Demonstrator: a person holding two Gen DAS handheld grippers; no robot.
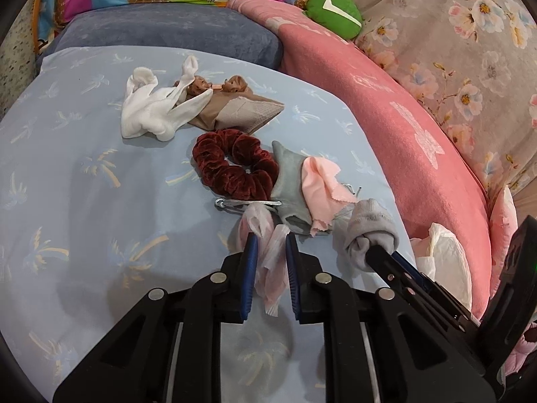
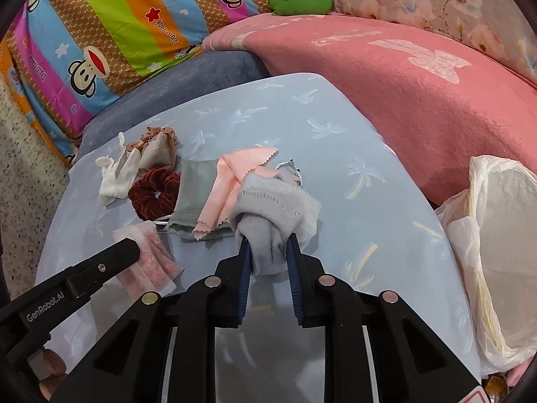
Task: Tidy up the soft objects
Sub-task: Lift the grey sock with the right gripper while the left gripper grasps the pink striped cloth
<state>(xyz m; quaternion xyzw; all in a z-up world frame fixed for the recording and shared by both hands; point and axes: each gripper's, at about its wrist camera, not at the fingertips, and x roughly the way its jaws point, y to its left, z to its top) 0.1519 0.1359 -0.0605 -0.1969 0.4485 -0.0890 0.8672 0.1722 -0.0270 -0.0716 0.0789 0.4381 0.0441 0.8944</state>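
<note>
On the light-blue palm-print sheet point(image 1: 84, 201) lies a pile: white socks point(image 1: 151, 110), a brown and beige piece point(image 1: 235, 110), a dark red velvet scrunchie point(image 1: 235, 168), a grey-green cloth point(image 1: 288, 184) and a peach cloth point(image 1: 319, 181). My left gripper point(image 1: 271, 240) is shut on a thin pink-white cloth point(image 1: 272, 268) at the pile's near edge. The right wrist view shows this pink-white cloth point(image 2: 147, 258) under the left gripper point(image 2: 131, 248). My right gripper point(image 2: 268, 240) is shut on a bunched grey sock point(image 2: 278, 201), just right of the peach cloth point(image 2: 228, 188).
A pink blanket point(image 2: 386, 84) rises along the right. A blue-grey pillow point(image 1: 167, 30) and a striped cartoon quilt point(image 2: 100, 33) lie behind the pile, with a green plush point(image 1: 335, 6) beyond. A white plastic bag point(image 2: 496, 235) sits at the right. A silver clip point(image 1: 235, 203) lies by the scrunchie.
</note>
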